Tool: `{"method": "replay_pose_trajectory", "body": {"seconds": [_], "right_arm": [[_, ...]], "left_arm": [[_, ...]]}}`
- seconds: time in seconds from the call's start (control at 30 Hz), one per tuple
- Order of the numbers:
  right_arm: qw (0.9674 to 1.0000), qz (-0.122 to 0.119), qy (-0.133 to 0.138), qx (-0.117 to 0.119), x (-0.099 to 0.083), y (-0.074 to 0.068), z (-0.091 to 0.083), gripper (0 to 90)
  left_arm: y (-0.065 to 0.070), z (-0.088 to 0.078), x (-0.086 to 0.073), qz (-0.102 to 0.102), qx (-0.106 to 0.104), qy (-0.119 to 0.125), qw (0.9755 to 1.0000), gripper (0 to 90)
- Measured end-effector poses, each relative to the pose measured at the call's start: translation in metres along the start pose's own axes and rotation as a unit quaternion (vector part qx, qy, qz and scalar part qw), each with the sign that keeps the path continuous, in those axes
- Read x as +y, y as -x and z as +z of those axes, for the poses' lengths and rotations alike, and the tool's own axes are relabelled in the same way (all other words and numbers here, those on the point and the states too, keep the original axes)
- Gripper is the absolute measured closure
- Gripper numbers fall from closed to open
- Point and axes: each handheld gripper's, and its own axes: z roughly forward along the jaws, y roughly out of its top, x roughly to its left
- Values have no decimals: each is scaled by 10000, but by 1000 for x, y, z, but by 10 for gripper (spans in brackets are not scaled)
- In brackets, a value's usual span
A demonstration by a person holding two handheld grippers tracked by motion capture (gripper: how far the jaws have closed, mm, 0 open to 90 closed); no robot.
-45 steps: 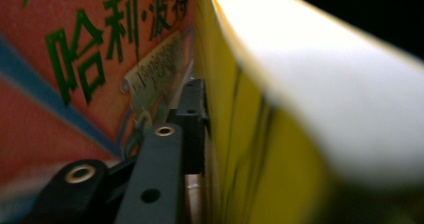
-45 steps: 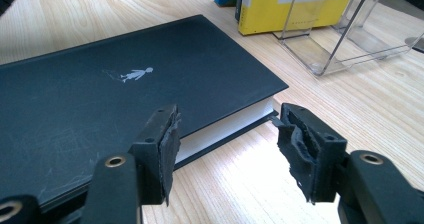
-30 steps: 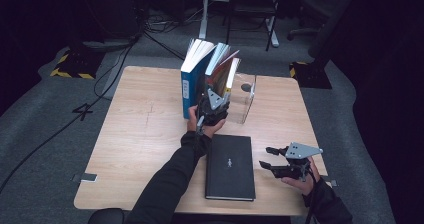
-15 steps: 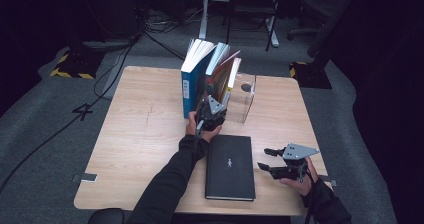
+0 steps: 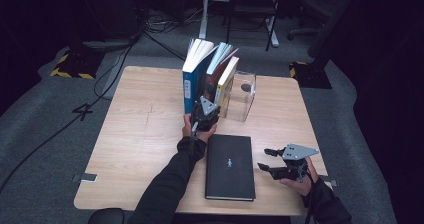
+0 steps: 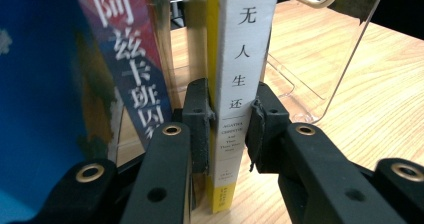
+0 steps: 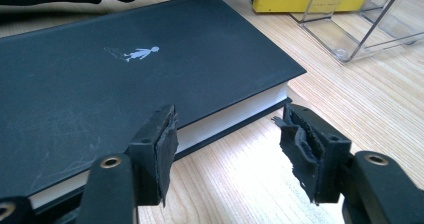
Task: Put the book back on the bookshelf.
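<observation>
Wooden desk (image 5: 135, 129): my left gripper (image 6: 227, 129), fingers just closing, pinches the white-spined book (image 6: 242, 59) to pull it; right gripper (image 7: 225, 144) waits spread beside the black book (image 7: 125, 69).

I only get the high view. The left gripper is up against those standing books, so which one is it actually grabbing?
Observer: The left gripper has its pads on both sides of the white-spined book, the one beside the clear stand. Its jaws have just been closing on it.
Operator: Anything printed on that spine?
Observer: Chinese characters run down it, with what looks like Agatha Christie in small print lower down.
Operator: Is the right gripper holding something?
Observer: No. The right gripper is open and points at the page edge of the black book, pads touching nothing.
</observation>
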Motion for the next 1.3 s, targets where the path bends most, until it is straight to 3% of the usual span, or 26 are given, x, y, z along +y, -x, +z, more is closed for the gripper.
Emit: {"method": "replay_pose_trajectory", "body": {"seconds": [0.1,0.17,0.37,0.43,0.5,0.57,0.67,0.8,0.97,1.03,1.13,1.17,1.23,1.3], "right_arm": [[10000,-8,-10,14,0,-1,1,400],[10000,-9,-30,24,0,-1,2,400],[10000,-6,-47,28,0,-1,2,399],[10000,-9,-52,27,0,-1,2,398],[10000,-10,-47,27,0,-1,2,398],[10000,-13,-46,14,0,-1,2,398],[10000,-24,-53,21,1,-1,2,396],[10000,-17,-69,7,1,-1,2,395],[10000,6,-83,-9,0,0,2,394],[10000,0,-84,-14,0,0,1,394],[10000,24,-89,-17,0,1,1,394],[9999,19,-98,-11,0,1,1,394],[9999,19,-104,-7,0,1,1,394],[9999,13,-107,2,0,1,1,394]], "left_arm": [[1,-1,1,-45,-16,-32,10000,724],[3,-2,4,103,24,-55,9999,712],[6,-12,20,190,-103,132,9997,682],[8,-21,31,204,-161,355,9990,647],[10,-24,36,225,-167,389,9988,618],[14,-30,52,322,-151,517,9980,609],[17,-32,67,430,-63,584,9973,597],[22,-30,81,421,91,572,9974,558],[28,-18,97,353,441,405,9976,556],[30,-15,101,332,532,366,9974,584],[31,-13,103,389,561,310,9972,701],[32,-12,105,387,686,301,9964,730],[29,-11,105,369,725,393,9959,750],[22,-11,104,213,735,510,9958,754]]}}
